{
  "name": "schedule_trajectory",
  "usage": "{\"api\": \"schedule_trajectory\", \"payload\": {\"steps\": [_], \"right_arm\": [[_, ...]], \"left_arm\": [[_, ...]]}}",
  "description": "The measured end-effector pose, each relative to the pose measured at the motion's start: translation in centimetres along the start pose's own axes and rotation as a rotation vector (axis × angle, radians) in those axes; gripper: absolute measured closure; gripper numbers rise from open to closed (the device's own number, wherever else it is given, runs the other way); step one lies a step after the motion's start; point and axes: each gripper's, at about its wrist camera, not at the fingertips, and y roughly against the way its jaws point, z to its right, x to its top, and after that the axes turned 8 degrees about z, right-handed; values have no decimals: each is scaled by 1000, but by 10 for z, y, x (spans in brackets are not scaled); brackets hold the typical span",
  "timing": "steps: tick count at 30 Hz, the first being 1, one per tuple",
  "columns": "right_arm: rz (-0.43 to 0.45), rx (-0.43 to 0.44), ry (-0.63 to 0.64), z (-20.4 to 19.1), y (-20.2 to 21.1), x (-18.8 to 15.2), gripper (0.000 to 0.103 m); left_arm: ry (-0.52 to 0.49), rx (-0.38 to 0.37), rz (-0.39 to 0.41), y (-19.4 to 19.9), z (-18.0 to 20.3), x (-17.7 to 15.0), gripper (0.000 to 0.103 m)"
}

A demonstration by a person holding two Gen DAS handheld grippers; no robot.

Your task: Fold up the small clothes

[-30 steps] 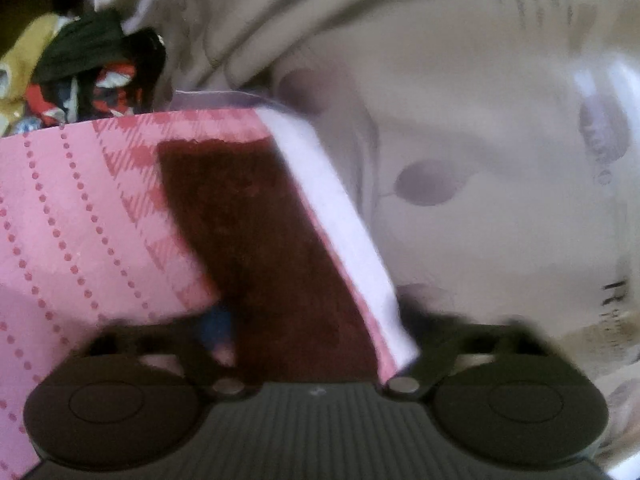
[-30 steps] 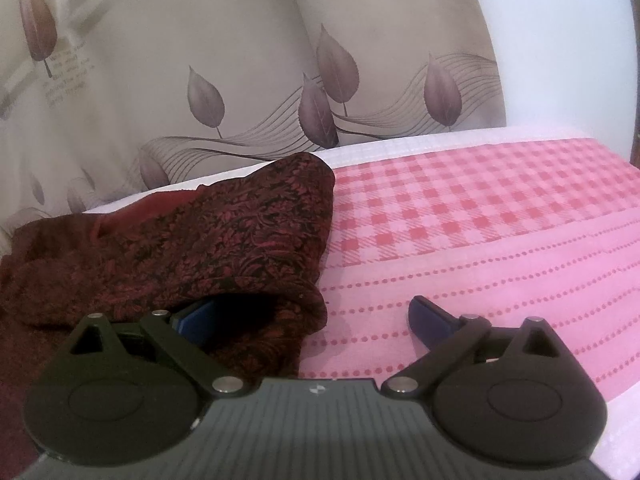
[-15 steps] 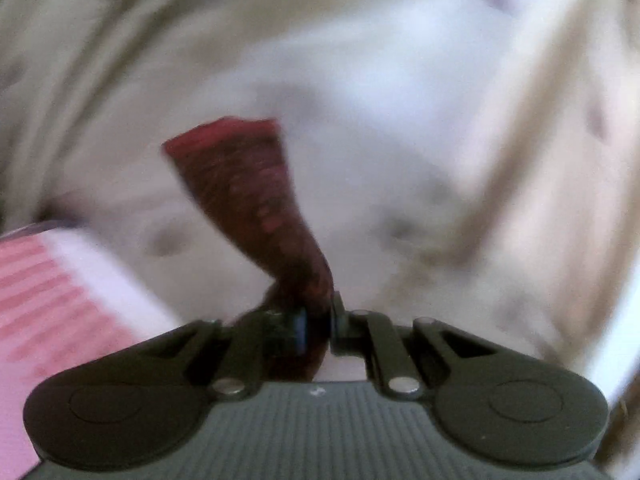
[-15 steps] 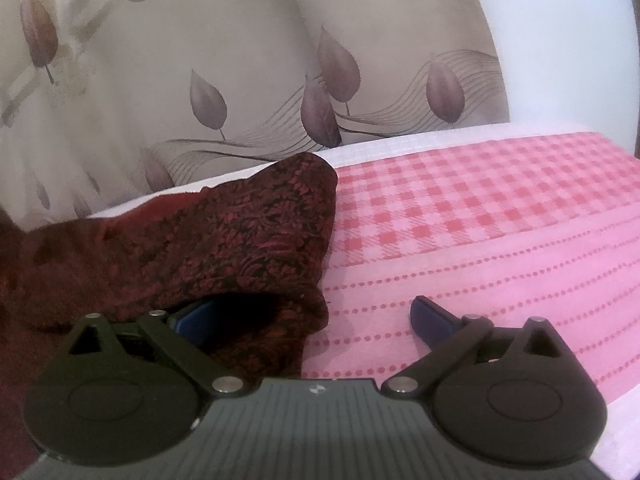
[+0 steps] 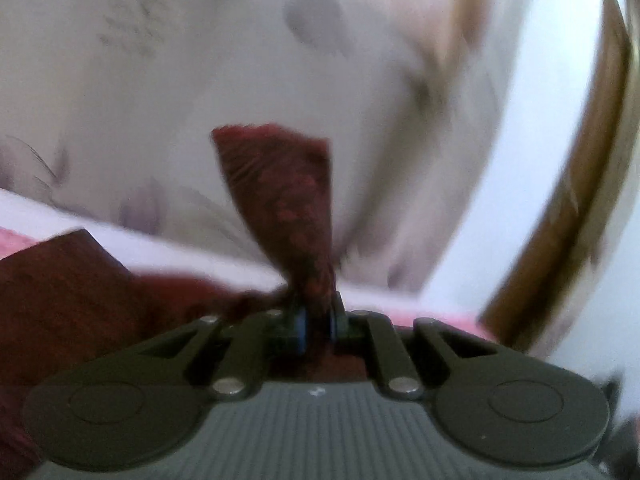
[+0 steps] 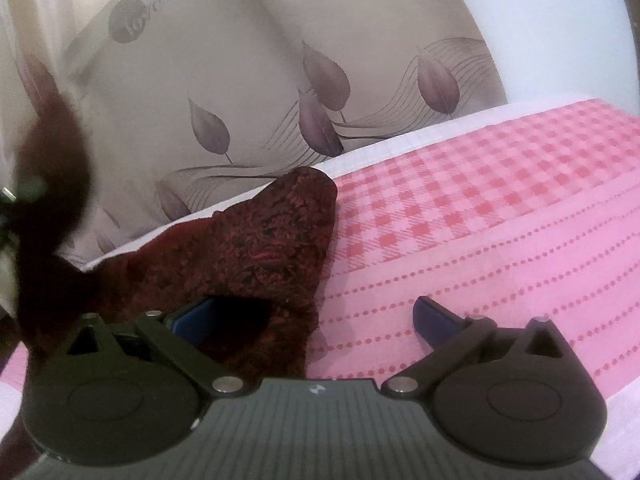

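A dark red patterned garment [image 6: 272, 240] lies bunched on the pink checked cloth [image 6: 480, 220]. My left gripper [image 5: 318, 320] is shut on one corner of the garment [image 5: 280, 192], which sticks up in front of the jaws; this view is blurred. In the right wrist view that lifted part [image 6: 56, 152] hangs as a dark blur at the far left. My right gripper [image 6: 312, 312] stands open and low over the cloth. Its left finger [image 6: 196, 316] sits inside a fold of the garment, and its right finger [image 6: 436, 316] is over bare pink cloth.
A beige curtain with purple leaf prints [image 6: 280, 60] hangs right behind the cloth's white border [image 6: 400, 144]. A white wall [image 6: 560, 20] is at the right. A brown wooden frame [image 5: 560, 220] shows at the right of the left wrist view.
My left gripper shut on a corner of the red garment, then lifted it off the pink cloth and swung it sideways while rolling. The right gripper stayed put.
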Motion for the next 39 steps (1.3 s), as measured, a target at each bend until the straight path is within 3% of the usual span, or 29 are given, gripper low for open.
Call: {"api": "schedule_trajectory", "payload": {"steps": [3, 5, 6, 7, 9, 10, 13, 15, 18, 21, 23, 24, 26, 27, 28, 31, 35, 37, 39], "right_arm": [[6, 16, -34, 4, 2, 1, 0], [8, 25, -49, 6, 2, 2, 0], [9, 27, -53, 6, 2, 2, 0], [13, 30, -58, 7, 2, 2, 0], [44, 31, -69, 9, 7, 2, 0], [70, 43, -76, 10, 11, 2, 0], [177, 89, -97, 14, 28, 3, 1], [205, 128, -137, 18, 36, 9, 3], [155, 244, -192, 19, 36, 28, 3], [79, 279, -120, 6, 25, 47, 7], [-40, 251, -45, -6, 6, 54, 15], [-76, 232, -28, -10, -4, 55, 25], [-165, 210, -12, -15, -25, 52, 30], [-204, 180, -8, -18, -35, 50, 42], [-205, 155, 11, -23, -39, 49, 61], [-118, 163, 133, -46, -33, 57, 89], [83, 231, 301, -81, -5, 75, 92], [155, 203, 395, -82, -4, 72, 93], [86, 113, 405, -62, -35, 64, 93]], "left_arm": [[-137, -6, -66, -14, 16, -33, 90], [-165, 7, -81, -16, 19, -45, 82], [-170, 21, -86, -17, 20, -49, 66], [-172, 31, -87, -20, 20, -49, 43], [-186, 32, -61, -18, 26, -50, 17], [-203, 39, -50, -17, 24, -50, 14], [-269, 92, -43, -13, 34, -50, 13], [-262, 77, -49, -4, 35, -44, 13], [-250, 85, -47, 14, 32, -38, 13], [-244, 120, -19, 35, 16, -27, 13], [-246, 160, -9, 45, 2, -25, 13], [-237, 187, -12, 48, -9, -24, 13], [-166, 236, -18, 52, -32, -24, 13], [-115, 239, -12, 55, -43, -25, 13], [-49, 227, 7, 60, -55, -26, 13], [54, 220, 56, 68, -75, -33, 13], [-27, 236, 81, 70, -61, -39, 13], [-78, 232, 87, 68, -52, -44, 7], [-104, 228, 66, 65, -50, -44, 2]]}}
